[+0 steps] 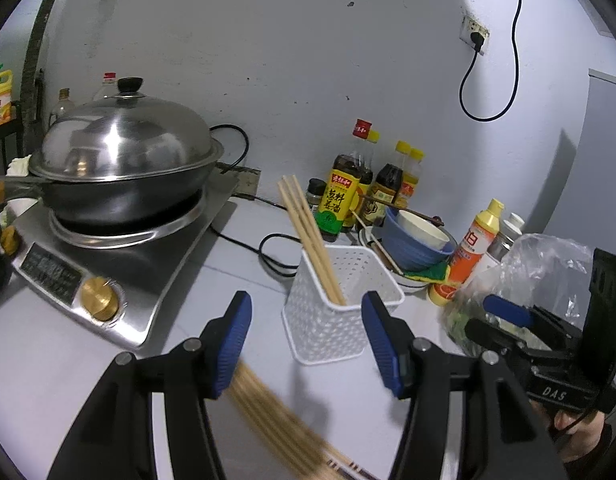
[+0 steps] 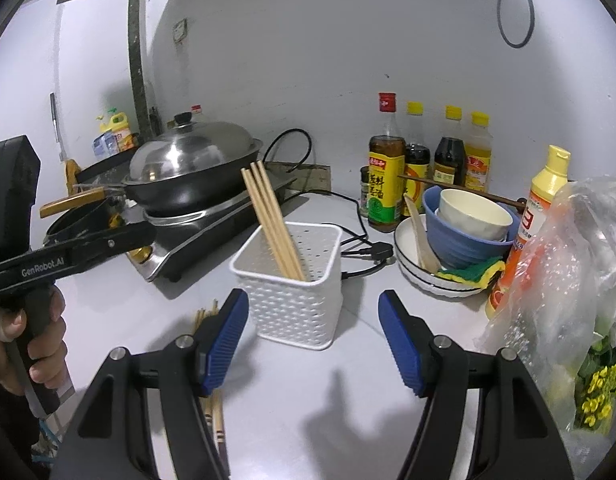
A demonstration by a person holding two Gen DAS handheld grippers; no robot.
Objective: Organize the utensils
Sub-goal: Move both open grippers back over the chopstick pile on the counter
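A white perforated utensil holder (image 1: 340, 312) (image 2: 294, 280) stands on the grey counter with three wooden chopsticks (image 1: 308, 236) (image 2: 274, 220) leaning in it. A loose bundle of wooden chopsticks (image 1: 276, 420) (image 2: 214, 400) lies on the counter below and left of the holder, blurred in the left wrist view. My left gripper (image 1: 306, 340) is open and empty just in front of the holder, above the bundle. My right gripper (image 2: 312, 340) is open and empty, in front of the holder. Each gripper shows in the other's view, the right one (image 1: 548, 340) and the left one (image 2: 88, 248).
An induction cooker (image 1: 120, 256) with a lidded wok (image 1: 124, 160) sits at the left. Sauce bottles (image 2: 428, 168) line the back wall. Stacked bowls on plates (image 2: 464, 232) with a sponge, a detergent bottle (image 2: 536, 216) and a plastic bag of greens (image 2: 580, 300) are at the right. A power cord (image 2: 360, 248) lies behind the holder.
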